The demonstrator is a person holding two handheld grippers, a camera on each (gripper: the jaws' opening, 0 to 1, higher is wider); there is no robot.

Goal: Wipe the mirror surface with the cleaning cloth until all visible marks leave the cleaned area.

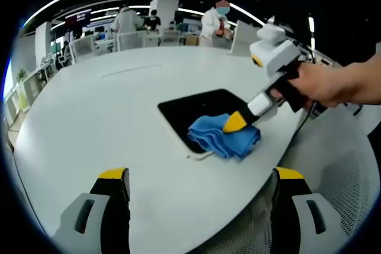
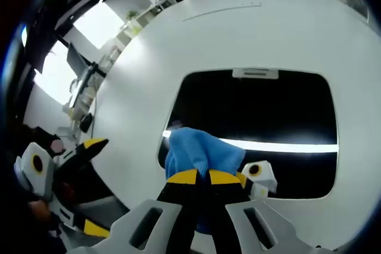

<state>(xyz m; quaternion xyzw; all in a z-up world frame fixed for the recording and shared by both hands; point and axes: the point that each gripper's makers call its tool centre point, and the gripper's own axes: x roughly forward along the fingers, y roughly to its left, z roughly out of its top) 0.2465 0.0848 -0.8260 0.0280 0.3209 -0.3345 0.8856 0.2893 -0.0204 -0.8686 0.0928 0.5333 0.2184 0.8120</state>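
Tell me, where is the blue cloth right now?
The blue cloth sits on the near-left corner of the mirror on the white table, pinched by the right gripper; in the left gripper view it lies right of centre.

I count one mirror, a dark rectangle at the centre of the right gripper view, and one blue cloth at its lower left edge. One white table carries both. Two grippers: my left gripper at the bottom of the left gripper view, my right gripper at the bottom of its own. One hand at the right edge.
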